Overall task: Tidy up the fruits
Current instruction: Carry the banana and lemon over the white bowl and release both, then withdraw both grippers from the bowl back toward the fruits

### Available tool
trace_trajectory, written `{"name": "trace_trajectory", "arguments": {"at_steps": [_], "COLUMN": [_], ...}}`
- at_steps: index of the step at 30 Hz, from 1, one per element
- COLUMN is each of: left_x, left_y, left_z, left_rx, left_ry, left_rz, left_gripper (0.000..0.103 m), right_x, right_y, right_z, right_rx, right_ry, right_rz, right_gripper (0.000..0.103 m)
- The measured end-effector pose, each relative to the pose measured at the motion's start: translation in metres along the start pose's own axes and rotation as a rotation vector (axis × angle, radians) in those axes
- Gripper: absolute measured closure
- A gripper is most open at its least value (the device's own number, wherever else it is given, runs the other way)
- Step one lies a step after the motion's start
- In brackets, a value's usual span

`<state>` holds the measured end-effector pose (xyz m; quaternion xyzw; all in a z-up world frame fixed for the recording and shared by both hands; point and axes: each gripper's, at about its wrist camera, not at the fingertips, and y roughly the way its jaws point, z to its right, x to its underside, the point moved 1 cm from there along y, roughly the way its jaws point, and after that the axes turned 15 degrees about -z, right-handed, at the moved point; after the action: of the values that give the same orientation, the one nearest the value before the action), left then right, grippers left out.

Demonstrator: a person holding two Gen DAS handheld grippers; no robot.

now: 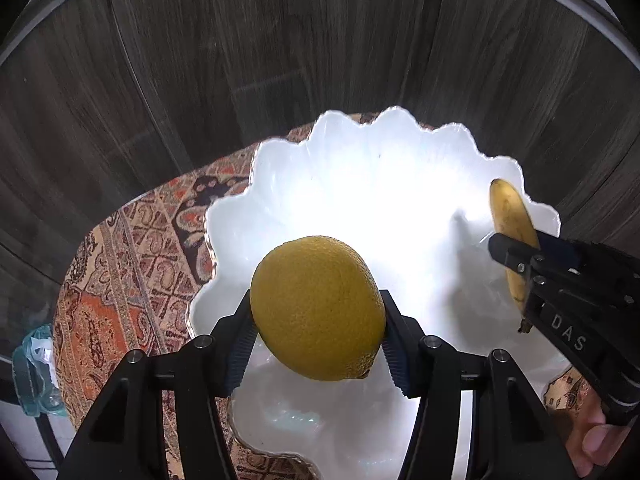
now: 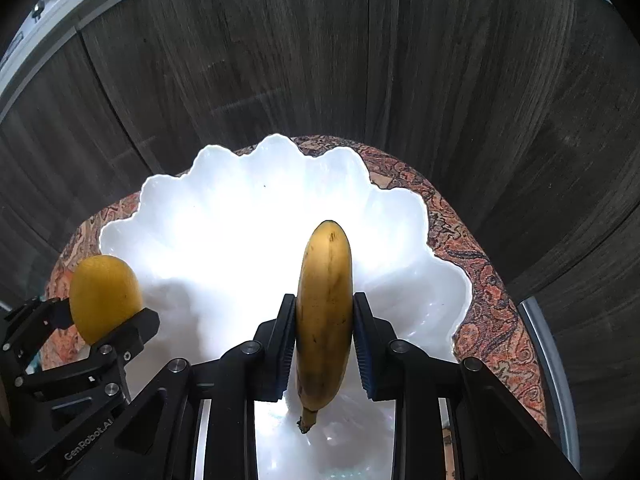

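My left gripper [image 1: 318,322] is shut on a yellow lemon [image 1: 318,306] and holds it over the near left part of a white scalloped bowl [image 1: 360,160]. My right gripper [image 2: 325,334] is shut on a yellow banana [image 2: 325,312], held upright over the bowl [image 2: 224,200], stem end down. In the left wrist view the right gripper [image 1: 516,254] and banana [image 1: 512,216] are at the bowl's right side. In the right wrist view the left gripper [image 2: 102,320] and lemon [image 2: 105,296] are at the bowl's left rim. The bowl's inside looks bare.
The bowl sits on a small round table with a patterned red-orange cloth [image 1: 120,264]. Dark wood floor [image 1: 280,60] lies around it. A bluish plastic bag [image 1: 32,372] lies low at the left. A hand [image 1: 600,440] grips the right tool.
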<state>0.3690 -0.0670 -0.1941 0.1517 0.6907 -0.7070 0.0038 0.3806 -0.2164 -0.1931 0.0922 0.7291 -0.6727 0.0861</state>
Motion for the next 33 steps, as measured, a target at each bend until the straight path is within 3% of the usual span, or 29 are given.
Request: {"name": "trace_trajectory", "arguments": {"at_steps": [3,5,7,9,12,16,27,33], "left_x": [0.003,0.004,0.004,0.004,0.006,0.008,0.033,0.053], "left_y": [-0.004,-0.009,-0.014,-0.021,-0.037,-0.056,-0.114,-0.135], "left_z": [-0.001,-0.003,-0.006,-0.009,-0.014,-0.016,-0.017,-0.018], "left_rx": [-0.018,-0.027,-0.036,-0.047,-0.082,-0.114,-0.132,-0.128], "left_ry": [0.008,0.012,0.010,0.002,-0.019,-0.020,-0.027,-0.049], "left_rz": [0.019,0.030,0.040,0.049,0.091,0.133,0.227,0.251], "left_gripper": [0.044,0.028,0.026,0.022,0.010,0.001,0.000,0.000], "right_x": [0.001,0.002,0.001,0.003,0.006,0.008,0.033,0.056], "right_y": [-0.001,-0.003,-0.008,-0.020,-0.037,-0.062,-0.132,-0.150], "right_z": [-0.001,-0.004,-0.006,-0.004,-0.006,-0.010,-0.014,-0.016], "right_rx": [0.016,0.027,0.040,0.061,0.087,0.113,0.132,0.114], "right_ry": [0.002,-0.009,-0.012,0.000,0.003,-0.005,-0.003,0.014], "right_rz": [0.004,0.016,0.030,0.066,0.109,0.160,0.287,0.295], "right_gripper": [0.074,0.071,0.054,0.031,0.018,0.015,0.011,0.011]}}
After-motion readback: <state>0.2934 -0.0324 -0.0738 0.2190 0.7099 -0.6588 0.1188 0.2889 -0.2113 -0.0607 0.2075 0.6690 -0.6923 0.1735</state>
